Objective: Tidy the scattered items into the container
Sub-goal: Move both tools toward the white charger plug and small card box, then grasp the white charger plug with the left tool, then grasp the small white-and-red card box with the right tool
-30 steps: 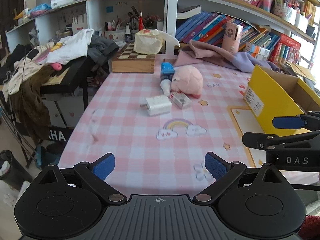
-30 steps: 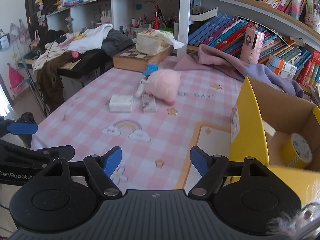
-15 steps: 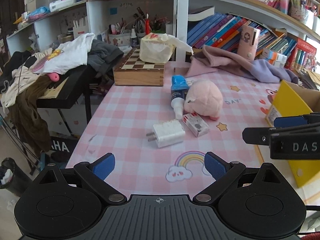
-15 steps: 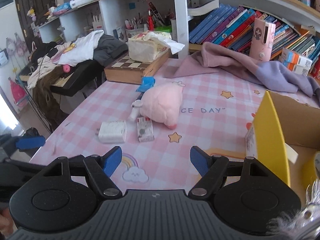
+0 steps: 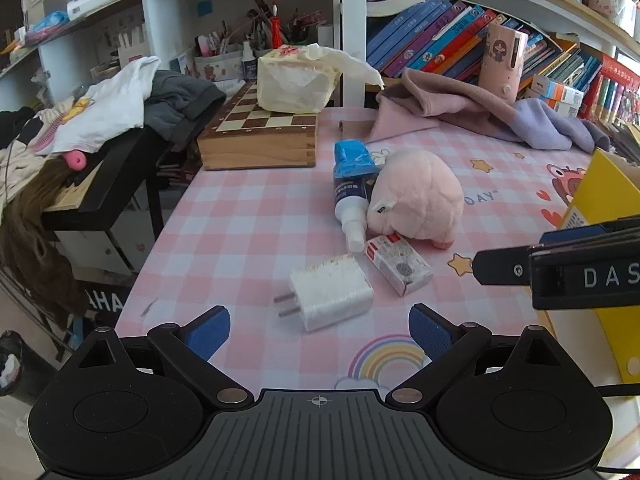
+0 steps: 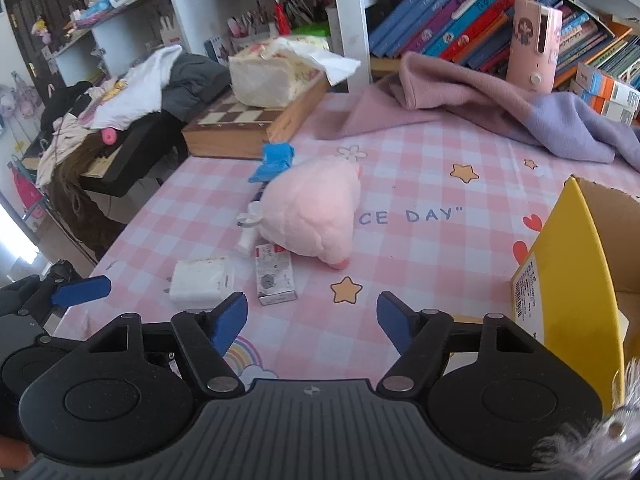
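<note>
- Both grippers have come forward over the last second, so the cluster of loose items now sits much nearer to them and the yellow cardboard box [image 6: 568, 264] has slid toward the right edge of both views.
- Four items lie bunched mid-table: a white charger plug [image 5: 330, 292], a small red-and-white carton [image 5: 398, 265], a blue-capped tube [image 5: 350, 196] and a pink plush toy [image 5: 416, 198]. The tube leans against the plush and the carton touches it, so a grab at one may nudge the others.
- Nearest to the left gripper [image 5: 319, 330] is the plug, just ahead of its spread, empty jaws with its prongs pointing left; it looks like the first pick.
- Just as wide and empty, the right gripper [image 6: 312, 320] hangs near the carton, between the cluster and the box, well placed for carrying across.
- That box stands open-topped at the table's right side, apart from the cluster; its inside is barely visible.
- Underneath is a pink checked tablecloth [image 5: 248, 216] printed with rainbows and stars.
- Further back are a wooden chess box [image 5: 260, 136] with a tissue pack [image 5: 296, 80] on top, a lilac blanket [image 6: 500, 116], crowded bookshelves [image 5: 440, 40] and clothes heaped on a side desk.
</note>
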`<state>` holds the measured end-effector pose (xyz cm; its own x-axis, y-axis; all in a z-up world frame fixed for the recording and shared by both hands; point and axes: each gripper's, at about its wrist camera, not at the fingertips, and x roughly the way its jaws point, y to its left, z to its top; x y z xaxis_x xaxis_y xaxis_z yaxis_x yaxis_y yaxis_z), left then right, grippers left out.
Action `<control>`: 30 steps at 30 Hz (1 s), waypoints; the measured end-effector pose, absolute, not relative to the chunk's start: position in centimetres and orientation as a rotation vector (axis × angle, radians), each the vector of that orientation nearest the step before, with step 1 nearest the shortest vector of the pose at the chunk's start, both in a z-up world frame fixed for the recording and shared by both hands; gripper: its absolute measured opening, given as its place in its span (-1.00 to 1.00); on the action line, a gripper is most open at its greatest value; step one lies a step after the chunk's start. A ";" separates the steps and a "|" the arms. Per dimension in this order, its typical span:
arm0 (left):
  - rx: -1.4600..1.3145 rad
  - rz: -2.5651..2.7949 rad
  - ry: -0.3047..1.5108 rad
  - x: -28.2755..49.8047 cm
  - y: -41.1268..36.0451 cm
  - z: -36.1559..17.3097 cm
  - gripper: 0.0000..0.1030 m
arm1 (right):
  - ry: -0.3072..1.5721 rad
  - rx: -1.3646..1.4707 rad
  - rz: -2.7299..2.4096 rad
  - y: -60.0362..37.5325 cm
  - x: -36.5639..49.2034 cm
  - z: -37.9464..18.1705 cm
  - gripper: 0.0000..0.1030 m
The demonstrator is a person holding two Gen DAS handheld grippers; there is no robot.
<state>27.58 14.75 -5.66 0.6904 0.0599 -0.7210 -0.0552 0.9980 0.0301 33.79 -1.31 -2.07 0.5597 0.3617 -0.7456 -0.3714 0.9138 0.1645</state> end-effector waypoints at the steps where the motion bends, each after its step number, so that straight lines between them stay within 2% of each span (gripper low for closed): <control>1: 0.004 0.066 0.808 27.9 14.8 -5.8 0.89 | 0.882 -0.011 0.434 -1.3 34.1 -2.2 0.39; 12: -0.029 0.045 0.836 31.6 15.1 -8.4 0.84 | 0.959 -0.012 0.479 0.3 37.4 -3.6 0.38; 16: -0.058 0.043 0.855 32.4 15.6 -9.2 0.62 | 0.997 -0.020 0.514 1.4 38.5 -4.4 0.30; 17: -0.068 0.041 0.862 32.5 15.7 -9.4 0.45 | 1.007 -0.023 0.517 1.6 38.8 -4.7 0.24; 18: -0.068 0.041 0.857 32.5 15.8 -9.4 0.38 | 1.019 -0.025 0.519 1.9 39.1 -5.0 0.21; 19: -0.070 0.036 0.856 32.5 15.9 -9.3 0.38 | 1.031 -0.024 0.523 2.1 39.4 -5.3 0.15; 30: -0.135 0.091 0.864 30.6 19.1 -7.8 0.38 | 1.019 -0.134 0.574 5.3 41.0 -7.1 0.04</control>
